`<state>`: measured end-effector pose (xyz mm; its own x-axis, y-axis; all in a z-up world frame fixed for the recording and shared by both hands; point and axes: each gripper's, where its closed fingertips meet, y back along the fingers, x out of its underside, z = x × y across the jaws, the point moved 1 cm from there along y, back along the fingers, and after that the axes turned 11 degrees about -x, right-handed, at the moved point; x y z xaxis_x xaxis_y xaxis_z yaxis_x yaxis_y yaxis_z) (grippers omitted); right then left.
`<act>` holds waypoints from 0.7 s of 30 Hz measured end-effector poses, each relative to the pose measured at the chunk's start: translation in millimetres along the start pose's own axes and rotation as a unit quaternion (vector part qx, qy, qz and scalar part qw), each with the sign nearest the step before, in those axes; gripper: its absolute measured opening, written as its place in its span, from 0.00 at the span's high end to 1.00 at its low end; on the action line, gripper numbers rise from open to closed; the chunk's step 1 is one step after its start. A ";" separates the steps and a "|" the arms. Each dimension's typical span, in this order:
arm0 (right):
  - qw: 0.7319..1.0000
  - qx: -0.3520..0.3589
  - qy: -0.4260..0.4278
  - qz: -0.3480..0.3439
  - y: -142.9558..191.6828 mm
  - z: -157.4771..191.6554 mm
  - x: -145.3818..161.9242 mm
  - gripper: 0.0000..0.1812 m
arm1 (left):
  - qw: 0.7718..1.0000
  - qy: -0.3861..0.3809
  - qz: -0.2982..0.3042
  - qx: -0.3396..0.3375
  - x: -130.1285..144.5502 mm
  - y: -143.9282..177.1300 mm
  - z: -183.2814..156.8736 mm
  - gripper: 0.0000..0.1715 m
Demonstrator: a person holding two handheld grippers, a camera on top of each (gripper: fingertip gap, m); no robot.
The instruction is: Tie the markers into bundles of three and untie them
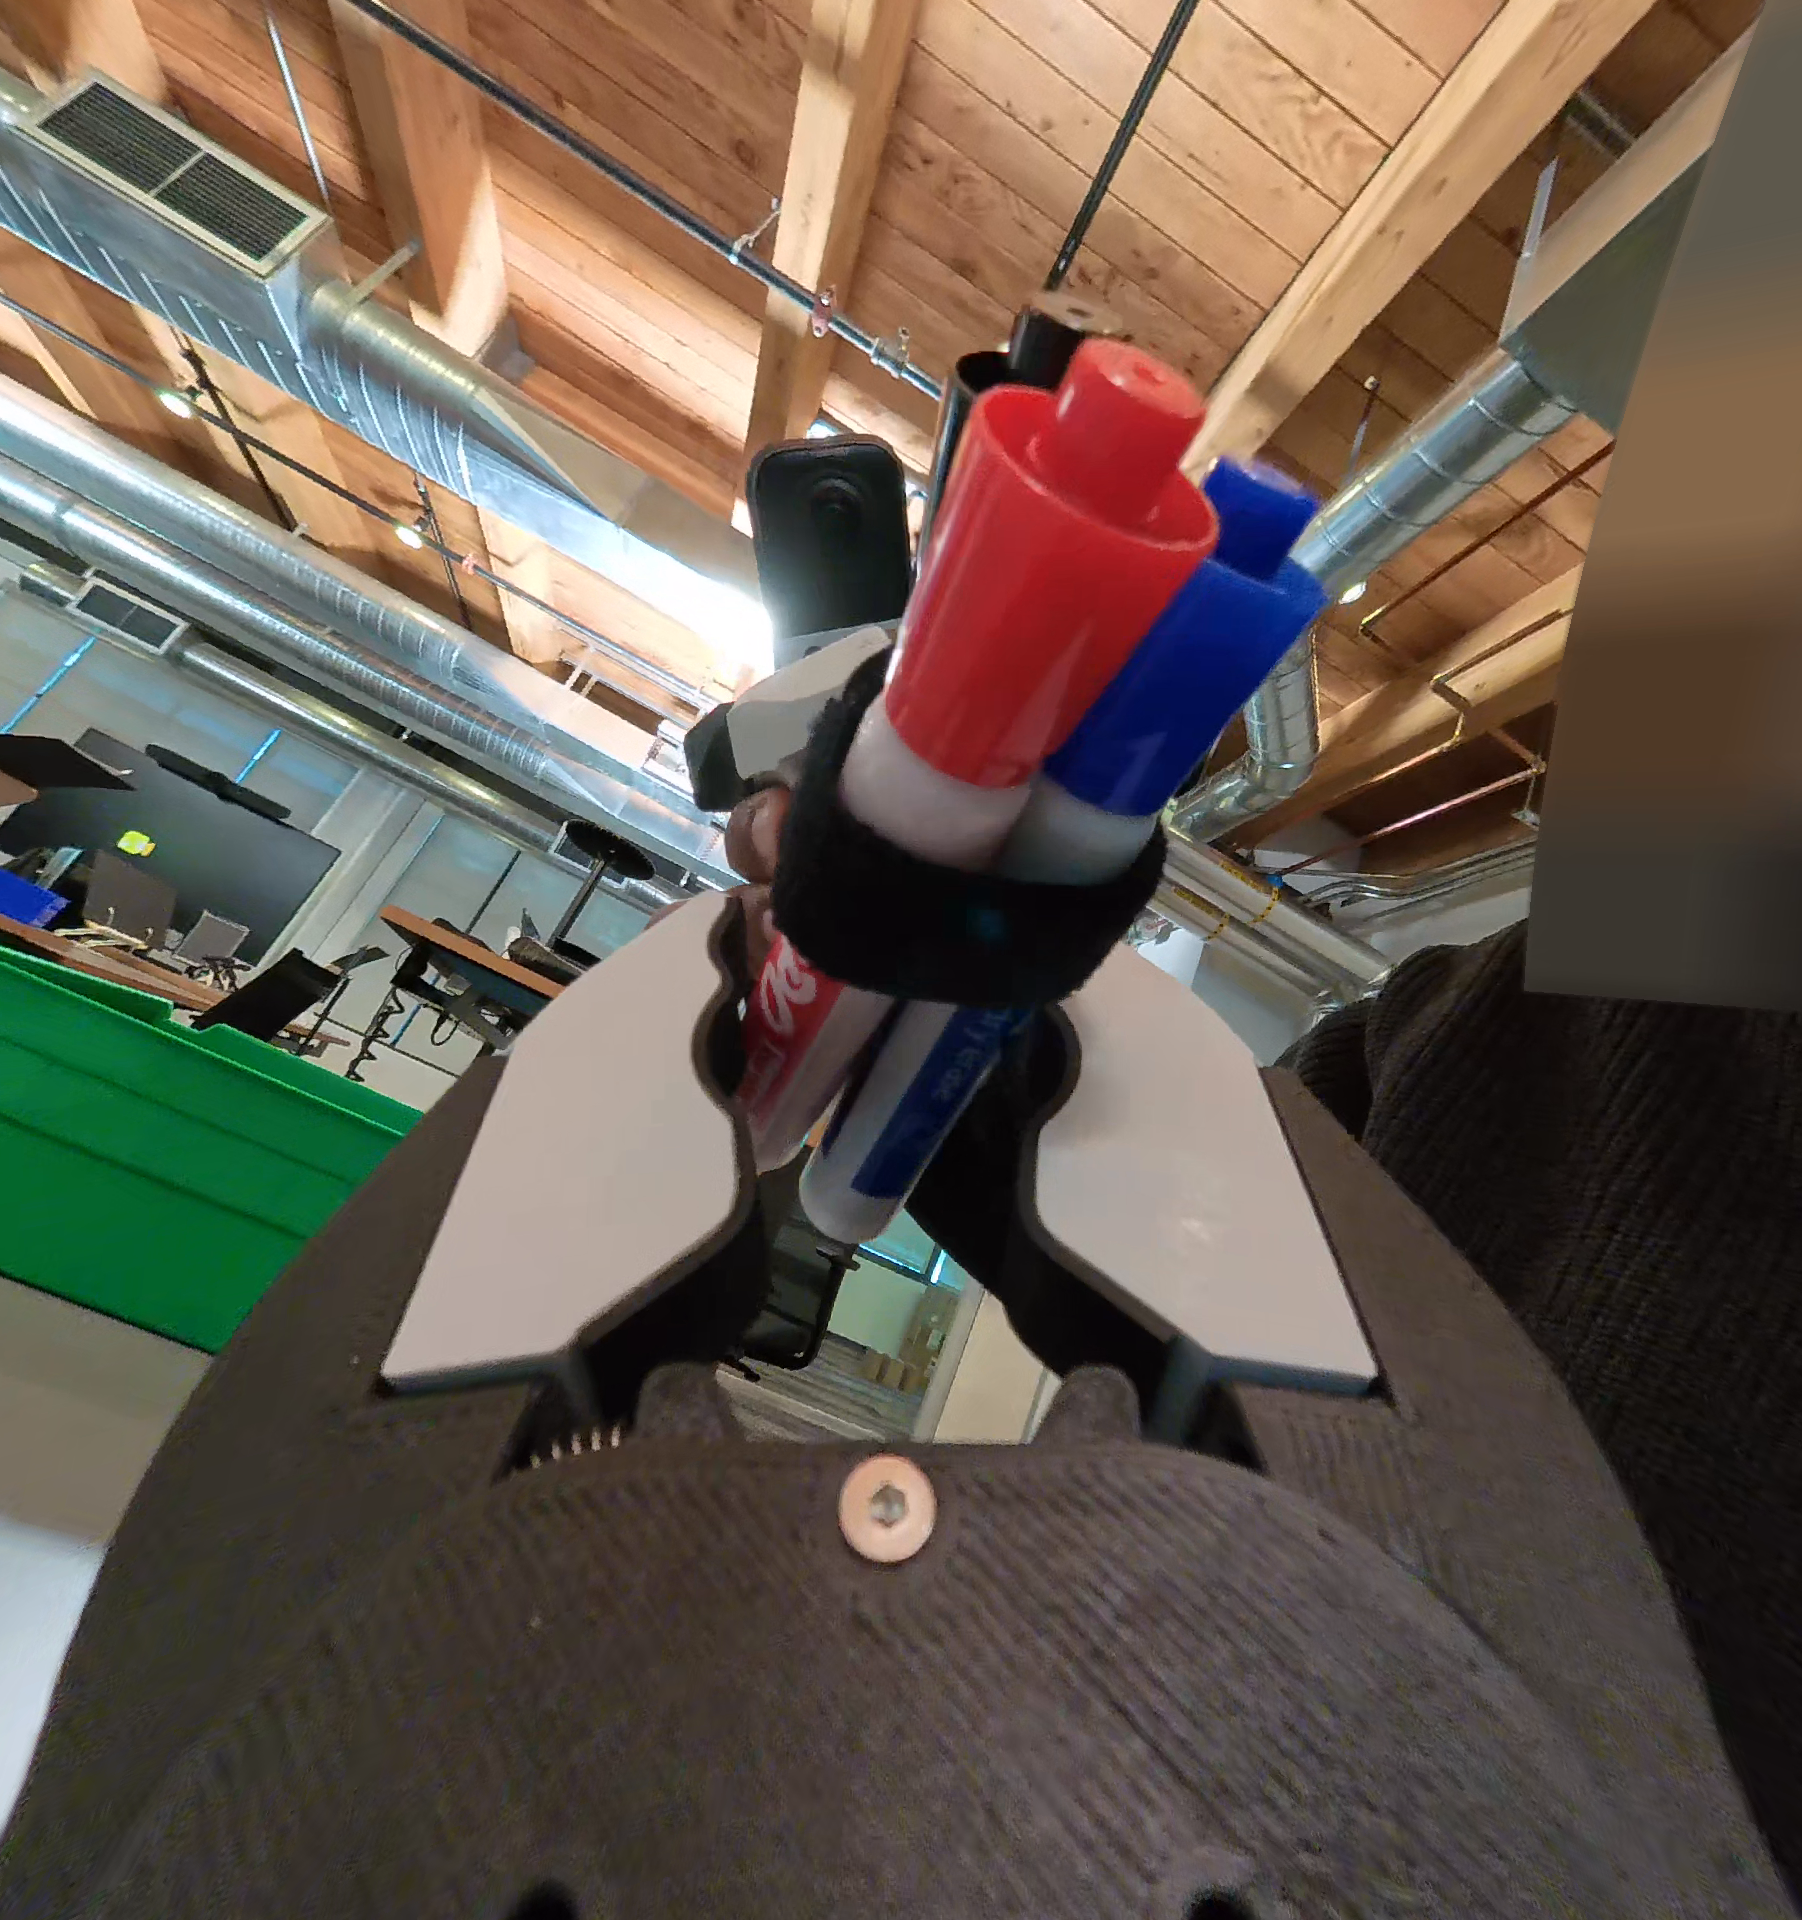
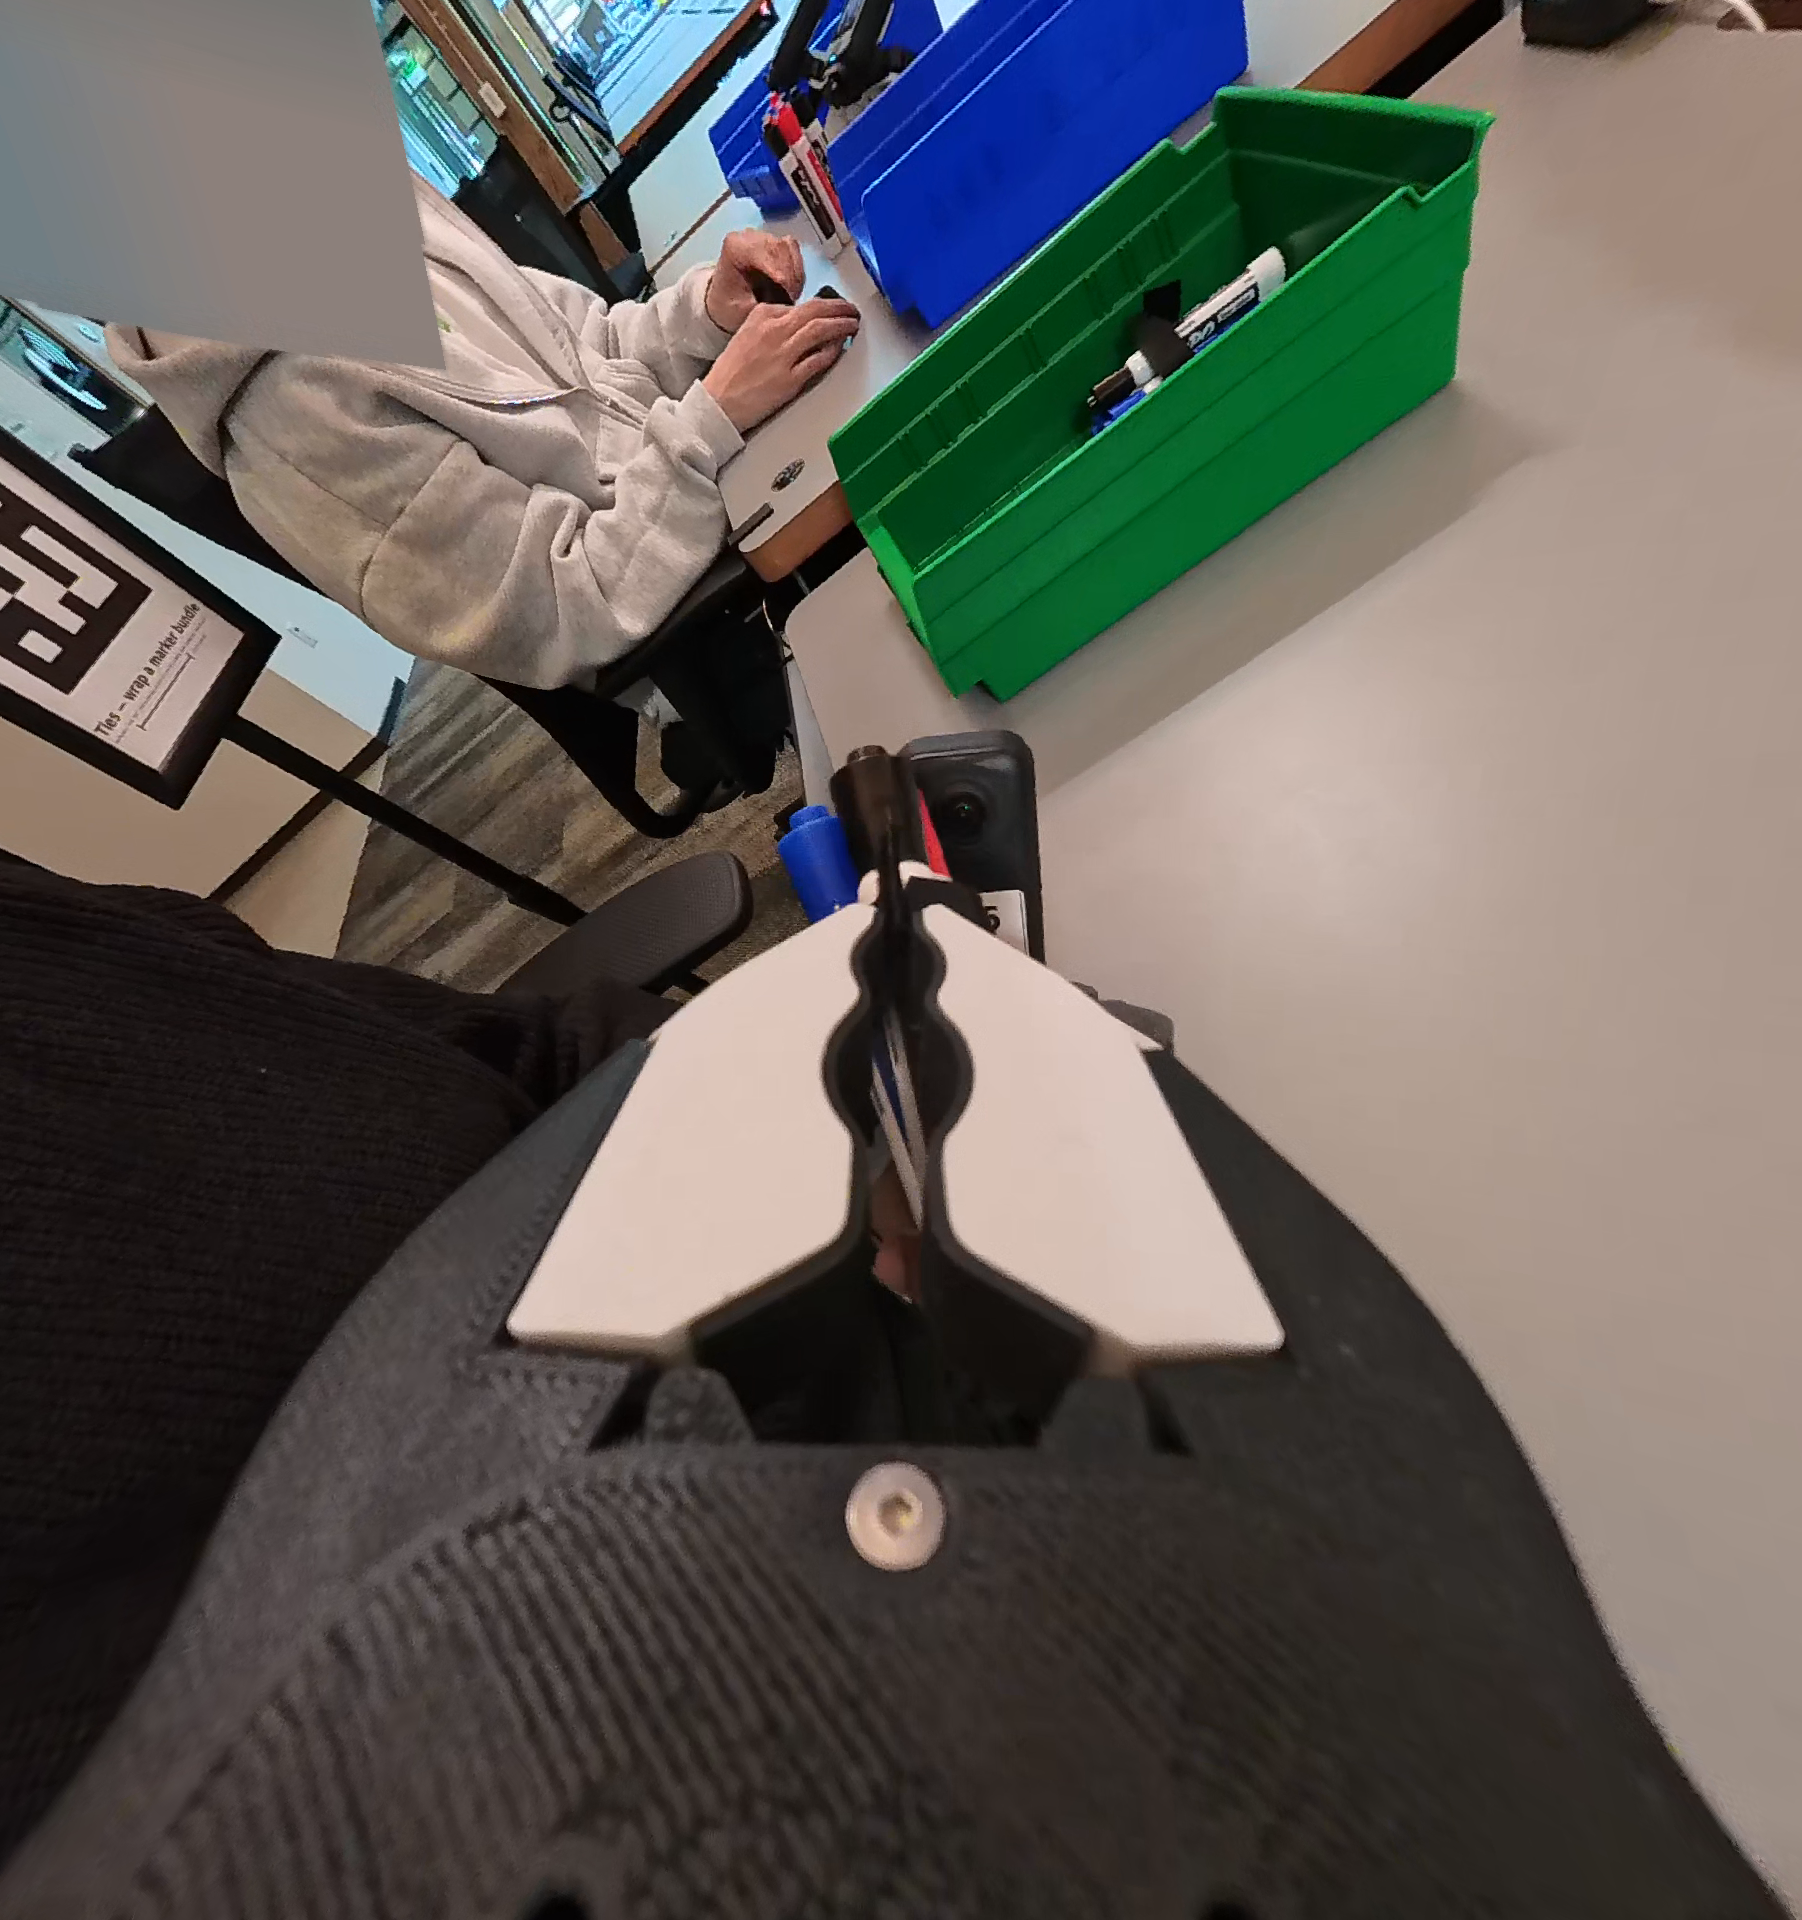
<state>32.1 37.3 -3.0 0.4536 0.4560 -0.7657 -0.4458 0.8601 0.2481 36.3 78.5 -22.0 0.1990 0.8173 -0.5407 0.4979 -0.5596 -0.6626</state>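
Observation:
My left gripper (image 1: pixel 897 971) points up toward the ceiling and is shut on a bundle of markers. The bundle holds a red-capped marker (image 1: pixel 1042 582), a blue-capped marker (image 1: pixel 1188 686) and a black one behind them. A black fabric strap (image 1: pixel 938 935) is wrapped round the barrels just above my fingertips. My right gripper (image 2: pixel 892 914) is shut on the thin black end of the strap (image 2: pixel 889 862). Past its tips show a blue cap (image 2: pixel 819 852), a black cap (image 2: pixel 861 779) and the left gripper's camera (image 2: pixel 975 821). The right gripper's camera (image 1: pixel 824 540) shows behind the bundle.
A green bin (image 2: pixel 1136 540) with several markers stands on the grey table (image 2: pixel 1448 935), with blue bins (image 2: pixel 980 187) behind it. A person in a grey hoodie (image 2: pixel 481 499) sits at the far table. A framed sign (image 2: pixel 66 603) stands at left. A dark sleeve (image 1: pixel 1603 1247) is at right. The grippers' ends are close to 5 cm from one another.

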 end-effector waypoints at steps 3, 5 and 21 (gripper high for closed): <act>1.000 -0.002 -0.008 0.000 0.3 -1.4 0.8 0.99 | 1.000 -0.002 0.002 0.006 0.5 0.5 -2.2 0.73; 1.000 -0.003 -0.011 -0.001 0.8 -2.4 0.7 0.98 | 1.000 -0.004 0.002 0.005 0.6 0.6 -2.4 0.75; 0.999 -0.011 -0.039 -0.014 12.4 -18.5 3.2 0.98 | 0.999 0.008 0.042 -0.031 7.8 1.2 12.5 0.78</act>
<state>13.7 45.2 -13.3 0.5253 0.4490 -0.7228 -0.4490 0.8678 0.2128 27.9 82.5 -33.5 0.2553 0.7709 -0.5836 0.5300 -0.6164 -0.5824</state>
